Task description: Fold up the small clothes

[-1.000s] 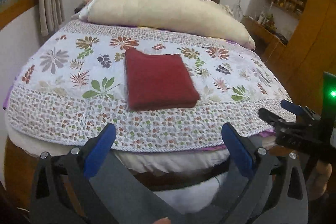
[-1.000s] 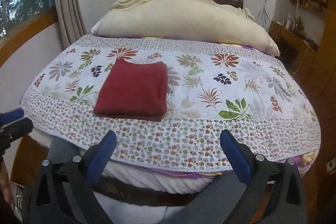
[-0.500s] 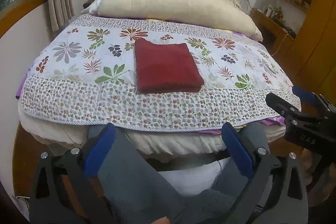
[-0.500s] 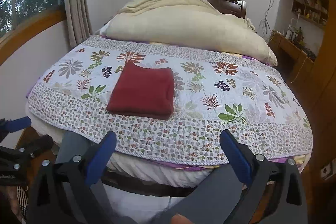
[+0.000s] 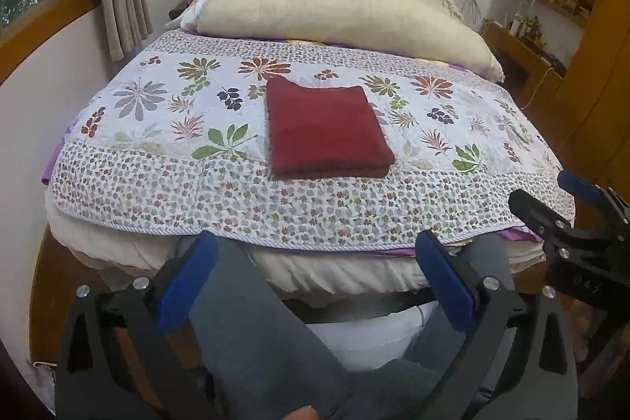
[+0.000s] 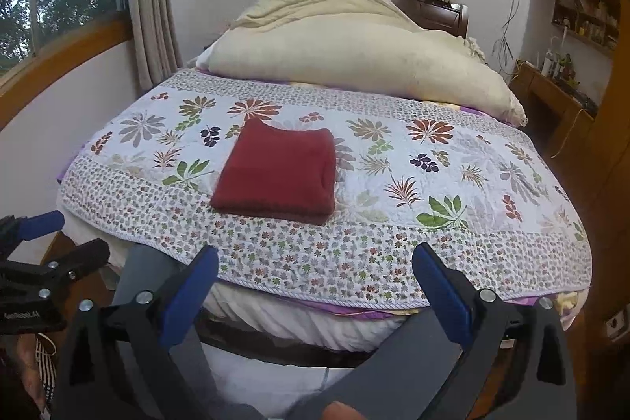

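The red garment (image 5: pixel 327 130) lies folded at twelve o'clock on the quilt (image 5: pixel 157 176). Both the left gripper (image 5: pixel 315 278) and right gripper (image 6: pixel 315 282) gape wide, empty (well apart from it). Folding looks done; next probably calls for another piece.

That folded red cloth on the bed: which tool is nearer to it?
Left, though only slightly. The left tool sits off the foot of the bed almost straight in front of the red cloth; the right tool is off to the cloth's right. Neither touches it.
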`<state>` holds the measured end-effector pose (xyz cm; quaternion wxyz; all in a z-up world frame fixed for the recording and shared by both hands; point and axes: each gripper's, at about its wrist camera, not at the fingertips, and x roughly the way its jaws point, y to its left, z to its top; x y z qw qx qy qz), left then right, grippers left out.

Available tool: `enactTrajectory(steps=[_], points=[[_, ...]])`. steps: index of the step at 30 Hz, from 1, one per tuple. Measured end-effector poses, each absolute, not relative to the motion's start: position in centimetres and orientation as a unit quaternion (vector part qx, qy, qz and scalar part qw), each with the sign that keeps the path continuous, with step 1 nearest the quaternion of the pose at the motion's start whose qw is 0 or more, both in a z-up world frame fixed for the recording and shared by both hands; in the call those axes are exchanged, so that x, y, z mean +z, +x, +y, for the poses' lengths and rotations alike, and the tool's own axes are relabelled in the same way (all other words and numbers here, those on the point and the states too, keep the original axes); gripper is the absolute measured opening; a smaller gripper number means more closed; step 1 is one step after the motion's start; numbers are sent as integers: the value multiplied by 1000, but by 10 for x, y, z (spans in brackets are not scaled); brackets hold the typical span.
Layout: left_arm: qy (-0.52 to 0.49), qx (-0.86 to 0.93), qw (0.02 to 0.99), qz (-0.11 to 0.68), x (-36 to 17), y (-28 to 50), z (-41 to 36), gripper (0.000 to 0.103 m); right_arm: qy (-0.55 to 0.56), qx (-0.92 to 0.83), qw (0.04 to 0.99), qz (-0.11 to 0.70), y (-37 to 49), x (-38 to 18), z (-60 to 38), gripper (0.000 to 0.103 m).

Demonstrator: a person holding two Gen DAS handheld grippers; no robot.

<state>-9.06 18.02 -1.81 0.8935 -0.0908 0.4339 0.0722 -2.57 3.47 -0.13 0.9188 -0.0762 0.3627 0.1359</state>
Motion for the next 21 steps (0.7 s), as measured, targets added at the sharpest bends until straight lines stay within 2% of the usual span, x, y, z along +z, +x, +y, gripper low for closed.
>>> enactTrajectory(steps=[21], points=[[-75,79,896,431,-13,-89,178,100,-82,135,917,367,-20,-6,37,99]])
